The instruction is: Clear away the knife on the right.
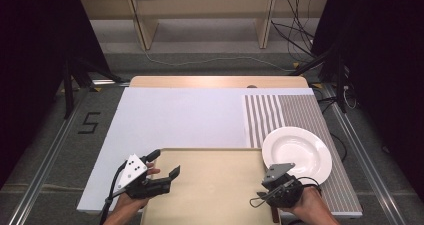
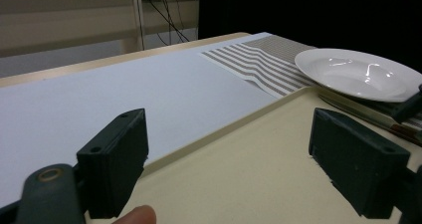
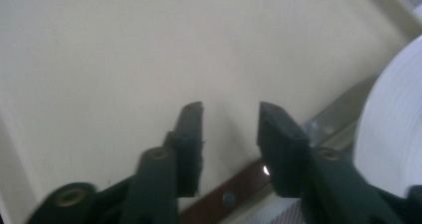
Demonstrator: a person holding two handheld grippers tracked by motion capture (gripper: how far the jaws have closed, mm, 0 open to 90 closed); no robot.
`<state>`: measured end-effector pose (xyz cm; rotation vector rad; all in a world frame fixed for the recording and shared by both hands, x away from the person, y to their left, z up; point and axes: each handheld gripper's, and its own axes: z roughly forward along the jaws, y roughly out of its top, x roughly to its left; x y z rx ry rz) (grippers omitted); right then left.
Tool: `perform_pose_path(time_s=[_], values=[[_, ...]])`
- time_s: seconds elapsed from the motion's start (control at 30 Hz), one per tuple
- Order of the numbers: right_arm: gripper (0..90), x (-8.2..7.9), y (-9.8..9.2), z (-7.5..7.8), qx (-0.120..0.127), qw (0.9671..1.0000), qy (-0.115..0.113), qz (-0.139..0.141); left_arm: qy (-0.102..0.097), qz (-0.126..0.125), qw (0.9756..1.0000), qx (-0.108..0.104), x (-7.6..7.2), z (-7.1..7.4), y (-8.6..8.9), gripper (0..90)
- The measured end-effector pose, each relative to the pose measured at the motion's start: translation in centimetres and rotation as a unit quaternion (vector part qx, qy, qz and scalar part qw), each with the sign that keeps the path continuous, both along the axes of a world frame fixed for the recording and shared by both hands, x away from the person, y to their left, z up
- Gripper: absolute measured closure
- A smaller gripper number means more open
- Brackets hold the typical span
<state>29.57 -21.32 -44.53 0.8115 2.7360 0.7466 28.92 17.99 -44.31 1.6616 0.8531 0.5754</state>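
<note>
Right gripper view: the right gripper (image 3: 230, 115) hovers partly spread over a knife (image 3: 278, 167) lying at lower right of the frame, between the tray (image 3: 99, 50) and the plate (image 3: 393, 134); nothing is gripped yet, so the pickup looks barely begun. In the high view, the left gripper (image 1: 164, 164) stands wide apart at the tray's upper-left corner. Tray and plate both hold nothing.
</note>
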Motion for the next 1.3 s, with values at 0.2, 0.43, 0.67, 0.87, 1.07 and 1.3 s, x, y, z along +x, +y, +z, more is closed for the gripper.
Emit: perform_pose_path(time_s=[0.2,0.43,0.67,0.87,1.07,1.3], values=[[39.1,0.5,-0.4,1.1,0.073,0.9964,-0.029,-0.03,0.0,0.0,1.0,-0.001,0.0,0.0,0.0,15.7],[25.4,0.4,-0.8,2.0,0.148,0.9864,-0.057,-0.043,0.0,0.001,1.0,0.0,0.0,0.0,0.1,15.7],[18.2,0.3,-1.5,2.9,0.221,0.9716,-0.066,-0.051,0.001,0.001,1.0,0.001,-0.1,0.0,0.1,15.7],[17.3,0.0,-2.3,3.4,0.26,0.9611,-0.078,-0.053,0.0,0.002,1.0,0.0,-0.1,0.0,0.2,15.7],[16.6,-0.3,-3.3,3.8,0.288,0.9502,-0.099,-0.069,-0.001,0.001,1.0,-0.003,-0.2,0.1,0.2,15.7],[15.9,-0.9,-4.9,4.0,0.307,0.9408,-0.115,-0.085,-0.001,0.001,1.0,-0.004,-0.2,0.1,0.2,15.7]])
